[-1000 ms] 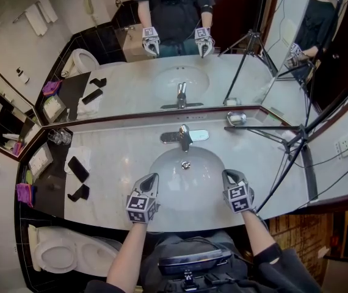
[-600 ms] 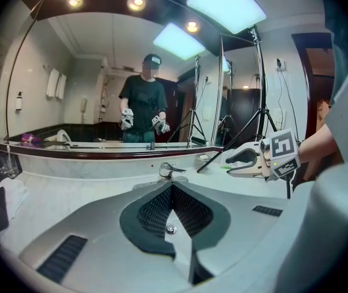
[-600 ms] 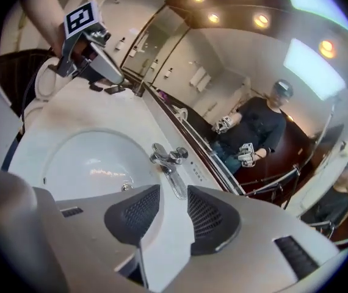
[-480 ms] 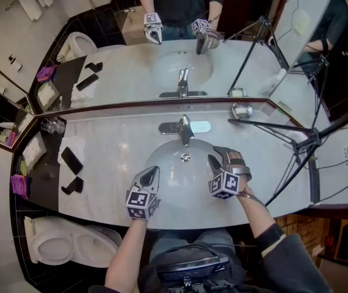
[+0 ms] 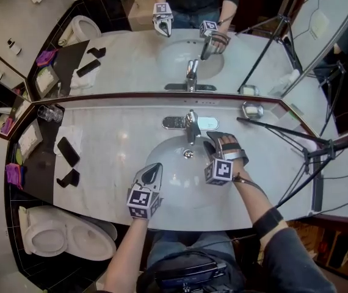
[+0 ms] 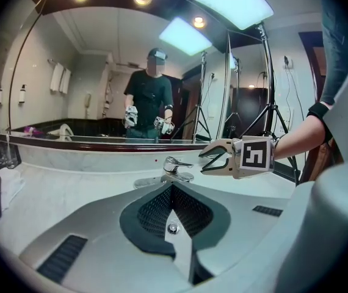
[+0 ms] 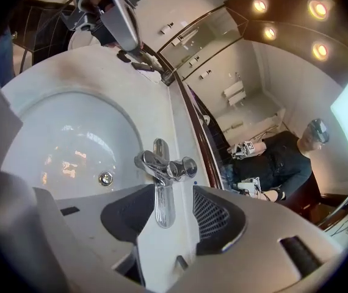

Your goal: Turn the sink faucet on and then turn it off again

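Observation:
The chrome faucet [image 5: 190, 124] stands behind the white basin [image 5: 171, 170], with no water running. My right gripper [image 5: 217, 141] is rolled on its side just right of the faucet, over the basin. Its jaws have just been opening and now stand open. In the right gripper view the faucet [image 7: 162, 166] lies ahead in the gap of the right gripper [image 7: 165, 199], and no pad touches it. My left gripper [image 5: 154, 170] hangs shut and empty over the basin's front left. The left gripper view shows its tips [image 6: 173, 191] together, the faucet [image 6: 175, 166] and the right gripper [image 6: 214, 159] beyond.
A tripod [image 5: 287, 138] spreads its legs over the counter at the right, near a small metal dish [image 5: 253, 110]. Two black items [image 5: 68, 151] and glasses [image 5: 50, 113] lie on the left counter. The mirror runs behind the faucet. A toilet [image 5: 64, 240] is lower left.
My right gripper has moved from the basin's front right rim up to the faucet, rolled onto its side and opened its jaws. The left gripper has stayed at the front rim.

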{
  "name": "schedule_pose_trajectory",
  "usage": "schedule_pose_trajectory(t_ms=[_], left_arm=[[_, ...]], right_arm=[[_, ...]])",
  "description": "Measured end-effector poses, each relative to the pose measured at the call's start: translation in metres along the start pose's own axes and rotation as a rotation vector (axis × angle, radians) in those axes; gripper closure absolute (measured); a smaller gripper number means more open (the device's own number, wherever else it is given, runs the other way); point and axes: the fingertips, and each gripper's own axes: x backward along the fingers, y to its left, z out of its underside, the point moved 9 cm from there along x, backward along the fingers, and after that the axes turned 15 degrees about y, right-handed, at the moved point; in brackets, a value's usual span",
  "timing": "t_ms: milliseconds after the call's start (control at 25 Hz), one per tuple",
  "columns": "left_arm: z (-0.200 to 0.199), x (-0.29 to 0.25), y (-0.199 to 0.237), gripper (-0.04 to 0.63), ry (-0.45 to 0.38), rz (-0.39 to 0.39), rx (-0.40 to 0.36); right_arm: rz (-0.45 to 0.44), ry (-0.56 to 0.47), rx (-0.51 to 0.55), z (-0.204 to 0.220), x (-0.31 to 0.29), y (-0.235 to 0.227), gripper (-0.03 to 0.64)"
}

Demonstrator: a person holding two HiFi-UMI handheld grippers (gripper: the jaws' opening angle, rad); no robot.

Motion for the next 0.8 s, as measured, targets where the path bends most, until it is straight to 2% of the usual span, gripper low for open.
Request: schedule_pose_trajectory(t_ms=[440,800], left_arm=[[0.017,-0.008,0.011,0.606,0.022,-0.004,0.038],[0.022,-0.004,0.018,0.606,0.023,-0.011,0.055]], right_arm=[[0.036,-0.029,0.153,-0.031,-0.039,-0.006,0.396],[0.06,-0.003,0.151,-0.043,-0.048,-0.019,0.388]])
